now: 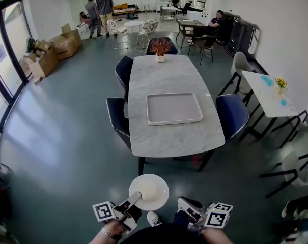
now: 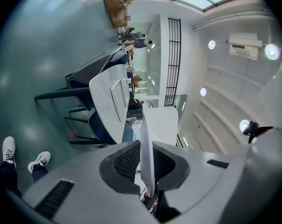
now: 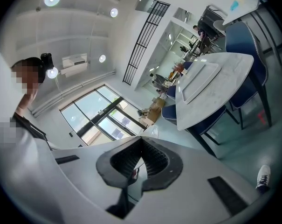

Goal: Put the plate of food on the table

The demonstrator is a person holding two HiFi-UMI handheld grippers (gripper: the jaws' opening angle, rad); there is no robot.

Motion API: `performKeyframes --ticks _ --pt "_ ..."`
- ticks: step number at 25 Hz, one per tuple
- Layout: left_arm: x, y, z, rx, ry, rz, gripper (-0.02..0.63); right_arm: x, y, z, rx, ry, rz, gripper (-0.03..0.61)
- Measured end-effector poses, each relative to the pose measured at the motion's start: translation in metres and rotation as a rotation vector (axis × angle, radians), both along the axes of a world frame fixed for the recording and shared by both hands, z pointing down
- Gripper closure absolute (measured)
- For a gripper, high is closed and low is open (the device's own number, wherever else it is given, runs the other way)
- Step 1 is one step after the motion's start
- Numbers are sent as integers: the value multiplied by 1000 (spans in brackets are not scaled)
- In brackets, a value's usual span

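The left gripper [image 1: 136, 197] carries a white plate [image 1: 152, 189], its jaws pinched on the near rim and the dish reaching out ahead of them; what food it bears cannot be made out. The right gripper [image 1: 184, 204], alongside, has its jaws closed on nothing. The marble desk [image 1: 169, 75] and its tray [image 1: 174, 108] lie well ahead of both jaws. The pick-up looks done; approach and set-down are left.

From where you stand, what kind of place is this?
Probably an open office lounge or canteen: a long marble table with a tray and blue chairs, more small tables behind, and cardboard boxes by tall windows.
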State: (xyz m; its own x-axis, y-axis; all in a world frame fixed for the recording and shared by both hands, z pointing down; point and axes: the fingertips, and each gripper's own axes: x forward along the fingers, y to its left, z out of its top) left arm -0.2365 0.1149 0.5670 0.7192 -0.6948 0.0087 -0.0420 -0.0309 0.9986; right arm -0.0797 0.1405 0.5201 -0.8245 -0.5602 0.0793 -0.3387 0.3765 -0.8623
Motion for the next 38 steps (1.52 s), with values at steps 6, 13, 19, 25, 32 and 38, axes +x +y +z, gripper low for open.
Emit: performKeyframes --ticks 6,13,19,25,32,38 --pt "2 -14 -7 14 5 -34 580 5 -19 -3 6 16 -31 568" --pt "9 -36 -6 17 -4 -77 580 13 -45 -5 6 -6 -72 568" --pt "26 -55 -12 16 -1 -98 580 28 -67 -7 6 -22 -88 568" --pt "44 -71 -12 17 -24 -119 580 46 -86 -6 8 -46 -107 568" --pt "68 -90 -9 6 -34 -139 580 70 -108 -2 -6 -63 -121 568" --pt "95 -110 -9 -7 -35 -152 580 97 -129 0 -9 -74 -131 568"
